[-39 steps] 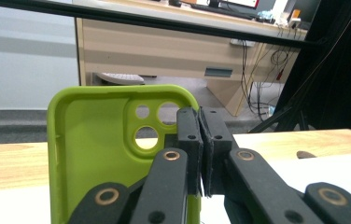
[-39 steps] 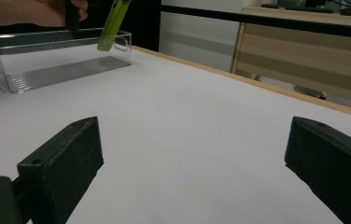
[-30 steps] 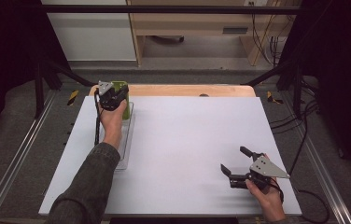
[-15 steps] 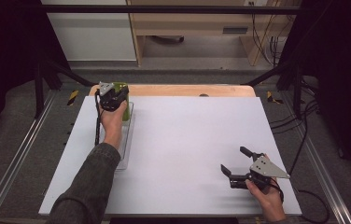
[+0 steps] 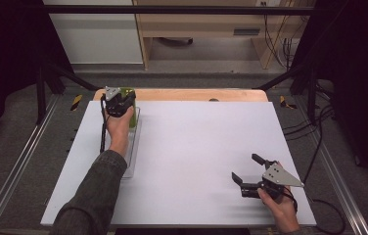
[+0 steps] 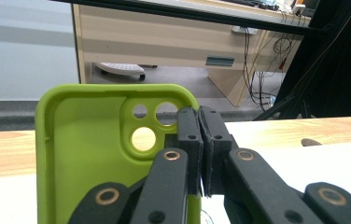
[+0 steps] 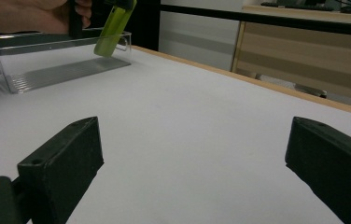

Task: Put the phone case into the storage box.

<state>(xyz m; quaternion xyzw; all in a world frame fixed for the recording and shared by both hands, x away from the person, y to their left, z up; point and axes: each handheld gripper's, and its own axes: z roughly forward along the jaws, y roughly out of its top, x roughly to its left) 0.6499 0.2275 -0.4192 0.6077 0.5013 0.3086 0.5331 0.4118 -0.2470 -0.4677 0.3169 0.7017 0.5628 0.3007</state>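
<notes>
Nearest the person, by the front right corner of the white surface [image 5: 196, 161], the right gripper [image 5: 248, 172] rests low in the right hand [image 5: 280, 208] with its jaws wide apart and nothing between them; the right gripper view looks out between the two black jaws across bare white sheet. Farther back, along the left edge, a clear plastic tray [image 5: 132, 147] lies lengthwise, and the person's left forearm reaches over it toward the far left corner. There the left gripper [image 6: 200, 149] has its jaws clamped together on the side wall of a lime-green phone case [image 6: 89, 154], just beside the camera cut-out with its three round holes. In the right gripper view the case [image 7: 114, 29] hangs tilted over the far end of the tray [image 7: 47, 70], its lower corner seemingly inside or just above the tray's rim; whether it touches the tray floor cannot be told. The case looks light and thin, probably a flexible rubbery or soft plastic shell, so it should weigh almost nothing but may bend or twist under a pinch on one wall, and could swing from so narrow a hold. Its matte skin likely gives the pads decent friction. The firmest place to hold would be a rim near a corner or the thickened block around the lens holes, about where the jaws now sit. Beyond the surface's wooden far edge stand a desk and cables on the floor.
</notes>
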